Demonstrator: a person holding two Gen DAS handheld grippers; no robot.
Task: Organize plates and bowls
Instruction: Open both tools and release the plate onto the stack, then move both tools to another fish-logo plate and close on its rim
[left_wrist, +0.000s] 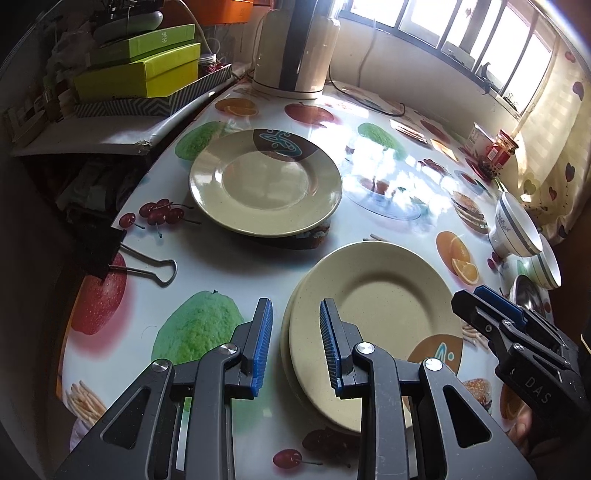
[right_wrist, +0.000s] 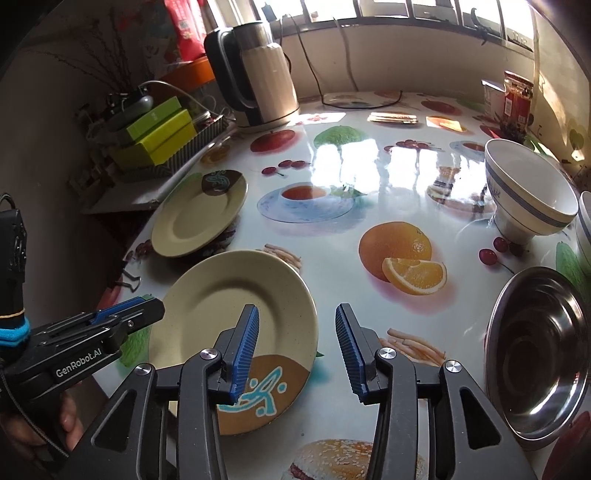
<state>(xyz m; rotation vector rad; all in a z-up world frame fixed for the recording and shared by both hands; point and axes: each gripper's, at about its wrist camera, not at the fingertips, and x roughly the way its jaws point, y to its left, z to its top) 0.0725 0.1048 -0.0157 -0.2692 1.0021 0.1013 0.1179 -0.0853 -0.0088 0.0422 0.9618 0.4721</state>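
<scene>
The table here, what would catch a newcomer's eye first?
The glossy fruit-print tablecloth glares with window light. Near the front, a stack of beige plates lies between the left claw and right claw, both open. A steel bowl gleams at right.

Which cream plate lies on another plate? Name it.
The near plate between the two grippers; a second rim shows beneath it. The far plate by the green boxes lies alone.

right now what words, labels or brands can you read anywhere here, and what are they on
"GenRobot.AI": on the left gripper, seen from the right wrist.
"DAS": on the right gripper, seen from the left wrist.
Green box: a small pale mark, too small to read.
Red jar label: blurred, unreadable.
Red packet: print unreadable.
</scene>
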